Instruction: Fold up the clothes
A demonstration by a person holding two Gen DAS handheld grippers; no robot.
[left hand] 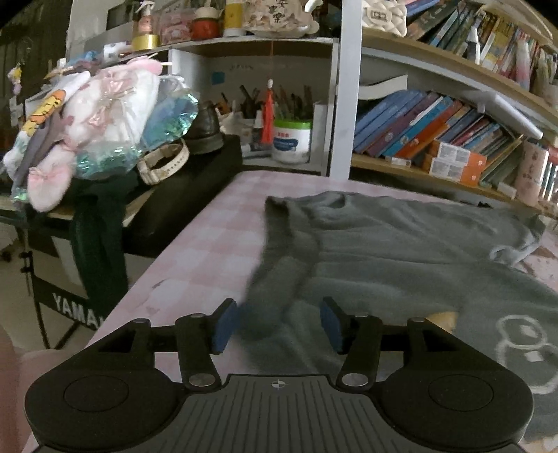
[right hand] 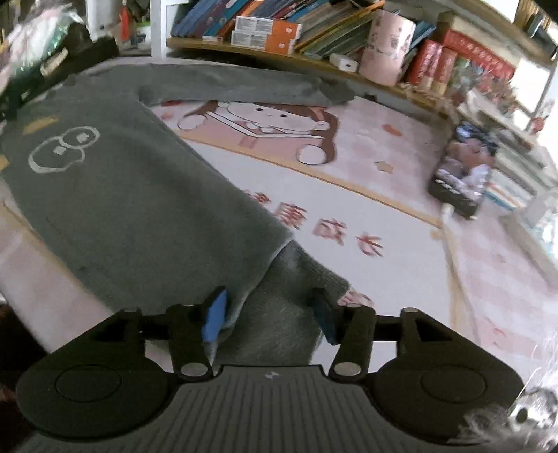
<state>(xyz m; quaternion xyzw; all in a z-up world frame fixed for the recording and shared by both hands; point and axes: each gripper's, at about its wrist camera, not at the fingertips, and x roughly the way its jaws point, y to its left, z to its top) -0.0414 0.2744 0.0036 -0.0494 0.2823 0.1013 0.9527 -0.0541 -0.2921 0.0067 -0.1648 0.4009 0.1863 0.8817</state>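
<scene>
Pink table (left hand: 195, 244) holds grey sweater (left hand: 401, 251) spread for folding; left gripper (left hand: 277, 324) and right gripper (right hand: 268, 313) spread wide, straddling sleeves.

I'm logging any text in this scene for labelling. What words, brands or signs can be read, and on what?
"YAMA", cut off by the table edge: white letters on the black stand.
Red Chinese characters on the pink mat: blurred, perhaps "康成长".
Dark characters on the ornament on the top shelf: too small to be sure.
Book spines, orange boxes and white jar: unreadable.
</scene>
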